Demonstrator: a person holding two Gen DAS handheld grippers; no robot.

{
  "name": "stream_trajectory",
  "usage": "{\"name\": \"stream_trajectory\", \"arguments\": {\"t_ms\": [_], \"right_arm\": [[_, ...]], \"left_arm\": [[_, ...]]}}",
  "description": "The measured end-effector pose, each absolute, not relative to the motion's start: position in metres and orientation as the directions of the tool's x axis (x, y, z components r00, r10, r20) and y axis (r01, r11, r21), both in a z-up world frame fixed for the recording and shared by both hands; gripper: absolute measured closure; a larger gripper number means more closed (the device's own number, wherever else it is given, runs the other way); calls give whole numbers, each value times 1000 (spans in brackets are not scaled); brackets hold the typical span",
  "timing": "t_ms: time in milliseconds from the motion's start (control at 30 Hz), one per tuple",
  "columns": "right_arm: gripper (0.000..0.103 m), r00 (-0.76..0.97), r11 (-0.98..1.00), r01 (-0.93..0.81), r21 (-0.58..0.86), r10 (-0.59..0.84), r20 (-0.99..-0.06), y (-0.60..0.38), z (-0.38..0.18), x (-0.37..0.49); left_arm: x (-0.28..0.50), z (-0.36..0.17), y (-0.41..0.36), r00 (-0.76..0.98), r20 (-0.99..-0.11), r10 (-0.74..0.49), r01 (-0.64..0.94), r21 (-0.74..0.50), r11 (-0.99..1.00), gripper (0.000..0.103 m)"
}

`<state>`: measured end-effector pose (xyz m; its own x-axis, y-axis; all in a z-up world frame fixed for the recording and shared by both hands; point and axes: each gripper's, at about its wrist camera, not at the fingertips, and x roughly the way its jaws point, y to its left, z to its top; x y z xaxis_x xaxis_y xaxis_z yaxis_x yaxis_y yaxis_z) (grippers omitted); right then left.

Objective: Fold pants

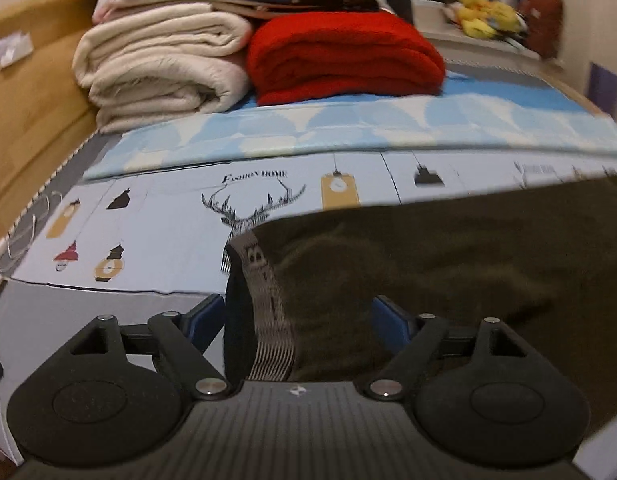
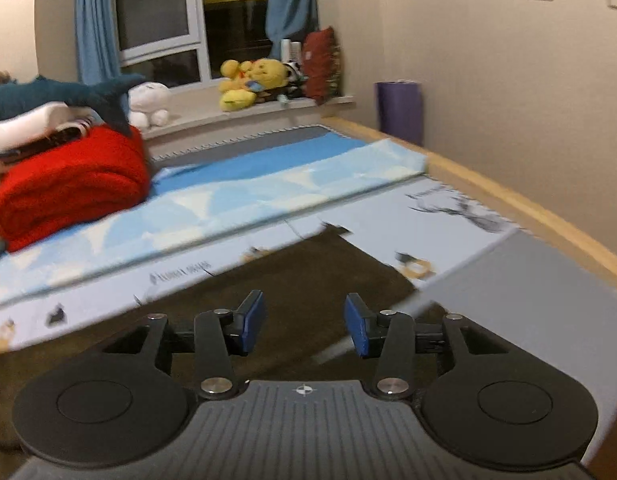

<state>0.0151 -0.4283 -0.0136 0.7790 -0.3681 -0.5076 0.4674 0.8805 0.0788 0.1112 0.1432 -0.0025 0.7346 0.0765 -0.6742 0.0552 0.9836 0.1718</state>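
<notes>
Dark olive pants (image 1: pixel 448 248) lie flat on the bed's pale printed sheet (image 1: pixel 156 216). Their patterned elastic waistband (image 1: pixel 264 300) points toward me in the left wrist view. My left gripper (image 1: pixel 296 316) is open, its blue pads on either side of the waistband, the fabric between them. In the right wrist view the pants (image 2: pixel 300 272) spread under my right gripper (image 2: pixel 304 324), which is open with both blue pads just above the cloth, near the pants' right edge.
A folded red blanket (image 1: pixel 344 60) and a stack of beige blankets (image 1: pixel 160 68) sit at the far side of the bed. Yellow plush toys (image 2: pixel 248 84) and a red cushion (image 2: pixel 320 64) rest on the windowsill. A wooden bed frame (image 2: pixel 520 208) runs along the right.
</notes>
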Motion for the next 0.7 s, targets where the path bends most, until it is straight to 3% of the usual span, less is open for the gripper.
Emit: {"name": "stream_trajectory", "arguments": {"t_ms": [67, 200, 400, 700], "right_arm": [[56, 752, 883, 467, 47, -369, -546, -429, -28, 1], [56, 720, 871, 489, 53, -368, -588, -441, -35, -11], [56, 627, 810, 569, 142, -315, -713, -473, -62, -13], [56, 633, 825, 546, 145, -294, -716, -466, -62, -10]], "left_arm": [[94, -24, 152, 739, -668, 92, 42, 182, 982, 18], [95, -56, 171, 617, -773, 146, 44, 219, 975, 23], [104, -85, 203, 476, -871, 119, -36, 116, 993, 23], [111, -111, 219, 346, -920, 183, -72, 169, 983, 20]]}}
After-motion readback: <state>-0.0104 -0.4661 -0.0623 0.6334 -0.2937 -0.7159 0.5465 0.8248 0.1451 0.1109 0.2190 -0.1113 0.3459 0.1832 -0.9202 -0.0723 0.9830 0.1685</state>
